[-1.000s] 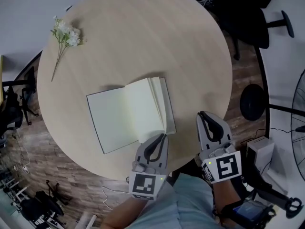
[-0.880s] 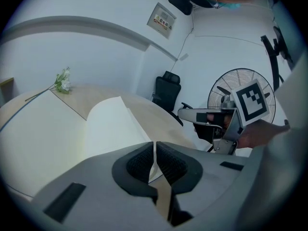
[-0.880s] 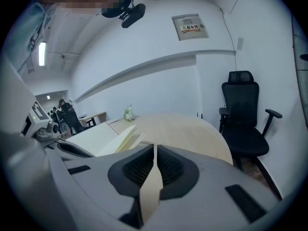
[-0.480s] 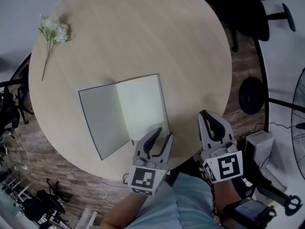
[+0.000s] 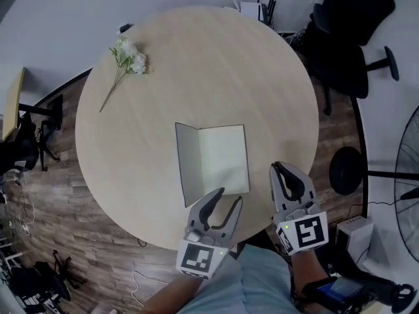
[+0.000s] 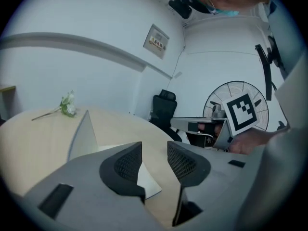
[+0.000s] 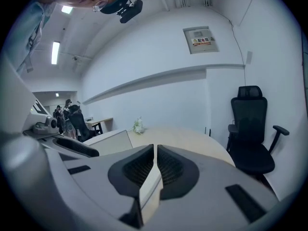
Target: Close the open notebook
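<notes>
Notebook (image 5: 222,159) lies on the round table (image 5: 196,64), close to the near edge on your side and a little right of the middle. Not shut. Its left cover (image 5: 187,165) stands raised and leaning, hinged on the spine, with the pale page block flat beneath it.

Left gripper (image 5: 229,196) hangs over the table's near edge, just short of the notebook's near side. Its jaws have just been opening and stand apart with nothing between them. Right gripper (image 5: 280,167) sits to the right of the notebook, jaws together, empty.

Risks as I read them:
- Nothing supports the cover. If it leans past upright toward the left edge it likely drops back open, and you start again.
- If it falls shut on its own, loose leaves may fold under it. Whether any page is lifted, neither gripper view shows.
- Pushing the cover sideways with one jaw tip could slide the whole notebook rather than hinge it. The right gripper is placed to brace the page block, but isn't touching it.
- A downward drag toward you could carry the notebook off the near edge.

Flower sprig (image 5: 127,57) lies near the far-left edge, well apart. No concern there.
</notes>
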### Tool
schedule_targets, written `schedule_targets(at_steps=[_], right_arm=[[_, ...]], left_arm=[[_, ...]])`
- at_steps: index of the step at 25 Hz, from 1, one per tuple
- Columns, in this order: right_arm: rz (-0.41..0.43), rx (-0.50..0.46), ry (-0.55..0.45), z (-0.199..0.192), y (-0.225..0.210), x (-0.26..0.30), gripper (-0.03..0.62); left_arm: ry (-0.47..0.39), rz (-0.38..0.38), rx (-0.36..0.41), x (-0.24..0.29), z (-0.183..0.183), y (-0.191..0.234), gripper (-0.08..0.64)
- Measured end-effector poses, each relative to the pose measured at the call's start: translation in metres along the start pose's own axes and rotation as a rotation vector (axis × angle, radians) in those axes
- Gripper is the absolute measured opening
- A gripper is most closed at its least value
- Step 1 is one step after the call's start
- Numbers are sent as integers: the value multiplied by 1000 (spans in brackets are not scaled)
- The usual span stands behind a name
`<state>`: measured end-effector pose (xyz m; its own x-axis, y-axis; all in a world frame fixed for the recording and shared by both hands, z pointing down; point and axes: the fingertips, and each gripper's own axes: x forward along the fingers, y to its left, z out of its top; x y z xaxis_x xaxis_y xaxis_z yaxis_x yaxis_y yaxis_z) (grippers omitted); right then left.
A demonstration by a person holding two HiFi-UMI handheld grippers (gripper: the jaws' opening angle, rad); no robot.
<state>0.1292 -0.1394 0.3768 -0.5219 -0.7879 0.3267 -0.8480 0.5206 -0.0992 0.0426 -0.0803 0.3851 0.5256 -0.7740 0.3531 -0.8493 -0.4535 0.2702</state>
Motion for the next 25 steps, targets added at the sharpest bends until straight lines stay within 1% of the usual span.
schedule_targets(at_steps=[3, 7, 10, 12, 15, 17, 19, 22, 25], right_arm=[[43, -11, -39, 31, 34, 1, 51], [94, -52, -74, 59, 69, 10, 51], [120, -71, -85, 72, 86, 18, 51], [127, -77, -85, 74, 91, 23, 51], [120, -78, -66, 67, 88, 29, 51], [109, -70, -45, 57, 80, 35, 51], [97, -58, -22, 45, 69, 41, 51], [77, -34, 16, 23, 49, 46, 51], [56, -7, 45, 4, 27, 48, 51]], left_arm=[[-67, 72, -6, -45, 27, 18, 174], [-139, 199, -12, -98, 49, 55, 175], [-153, 301, -3, -124, 53, 90, 173], [-155, 368, -14, -133, 49, 116, 173], [-131, 447, -41, -134, 35, 148, 139], [-103, 462, -50, -123, 25, 162, 123], [-77, 458, -53, -104, 16, 170, 121], [-46, 440, -45, -71, 5, 176, 118], [-14, 410, -27, -38, -2, 172, 120]])
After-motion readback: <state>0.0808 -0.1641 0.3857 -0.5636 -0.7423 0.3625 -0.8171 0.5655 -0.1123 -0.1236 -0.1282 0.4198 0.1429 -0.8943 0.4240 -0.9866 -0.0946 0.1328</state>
